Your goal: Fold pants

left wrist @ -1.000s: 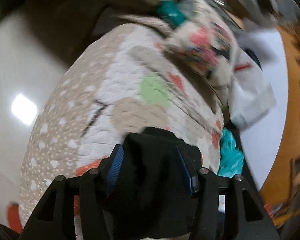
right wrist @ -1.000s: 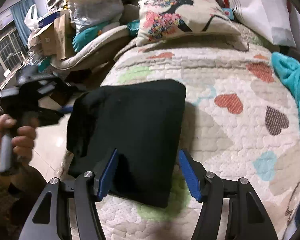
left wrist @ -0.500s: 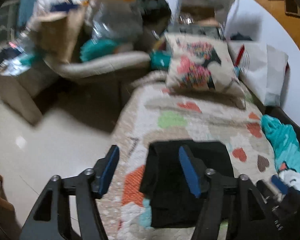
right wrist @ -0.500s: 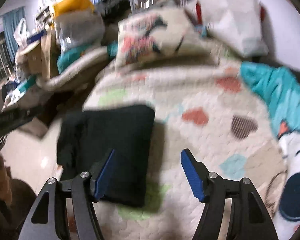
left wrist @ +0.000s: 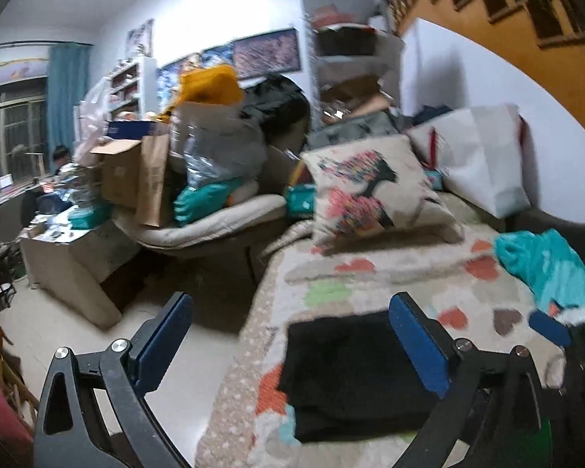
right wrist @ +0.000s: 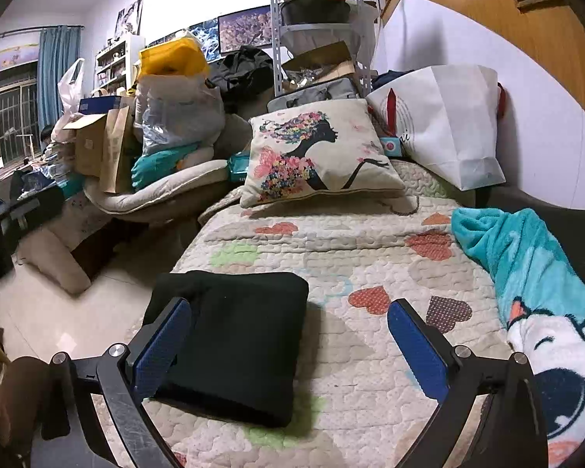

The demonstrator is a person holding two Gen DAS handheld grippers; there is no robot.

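Observation:
The black pants (right wrist: 234, 335) lie folded into a compact rectangle on the heart-patterned quilt (right wrist: 351, 249), near its left edge. They also show in the left wrist view (left wrist: 347, 370). My right gripper (right wrist: 288, 345) is open and empty, held back above the quilt with its left finger over the pants' near corner. My left gripper (left wrist: 292, 345) is open and empty, raised and pulled back from the pants, which sit under its right finger.
A floral cushion (right wrist: 316, 152) and a white paper bag (right wrist: 444, 124) stand at the head of the quilt. A teal blanket (right wrist: 526, 273) lies on the right. A cluttered armchair (right wrist: 156, 179) with boxes and bags stands left, beyond tiled floor (right wrist: 50, 304).
My left gripper let go of the pants, opened wide and drew back and up. My right gripper pulled back a little and opened wider. The pants stay folded on the quilt.

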